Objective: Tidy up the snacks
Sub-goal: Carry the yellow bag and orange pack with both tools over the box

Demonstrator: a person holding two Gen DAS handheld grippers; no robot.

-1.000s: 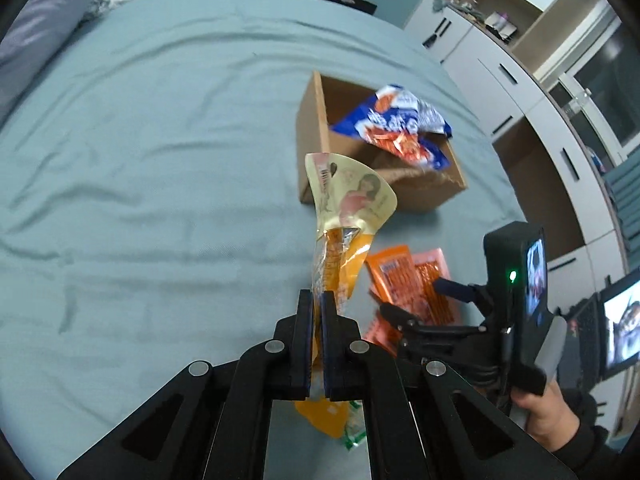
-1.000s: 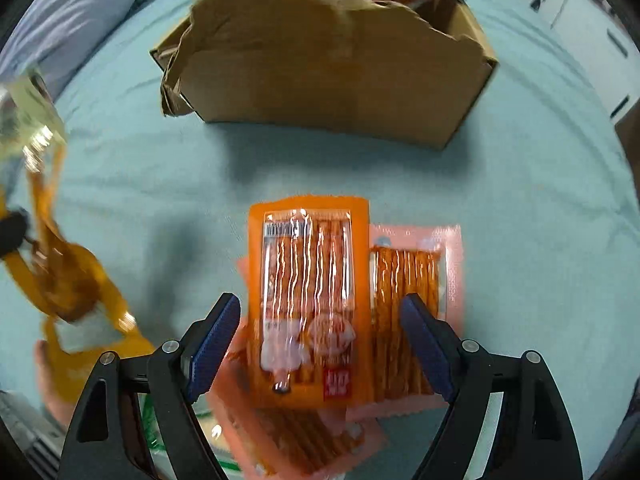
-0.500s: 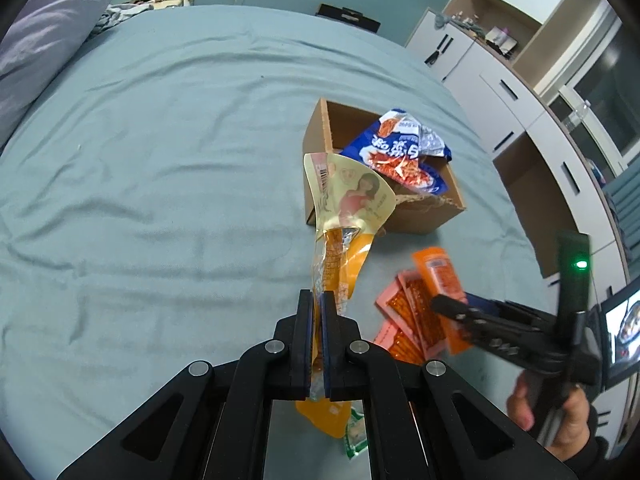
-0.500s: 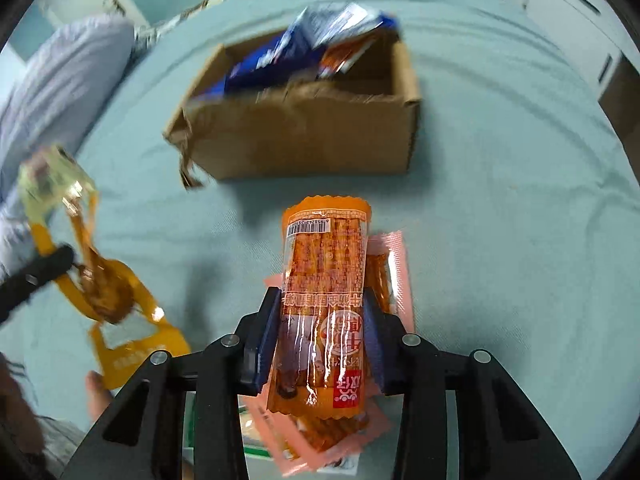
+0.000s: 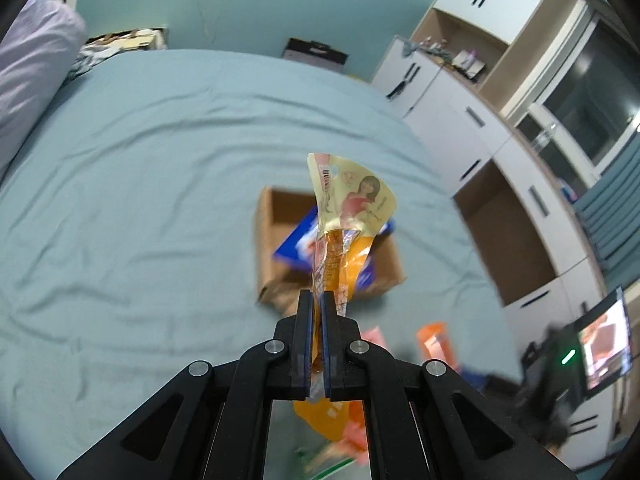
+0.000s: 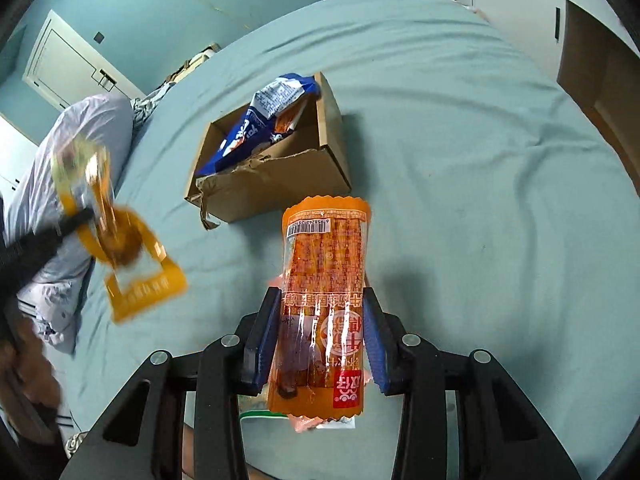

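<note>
Teal walls (image 5: 280, 4), white cabinets (image 5: 472, 120), window (image 5: 588, 92), teal-sheeted bed (image 5: 140, 168), grey pillow (image 5: 32, 68).

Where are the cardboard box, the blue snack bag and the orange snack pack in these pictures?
cardboard box (image 6: 280, 184): right wrist view, on its torn front wall.
blue snack bag (image 6: 276, 100): right wrist view, on its crumpled upper part inside the box.
orange snack pack (image 6: 324, 264): right wrist view, on its clear middle above the tongs.

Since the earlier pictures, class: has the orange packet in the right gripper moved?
Yes. The orange packet has been lifted off the bed, pinched by the right gripper, and faces the box.
</note>
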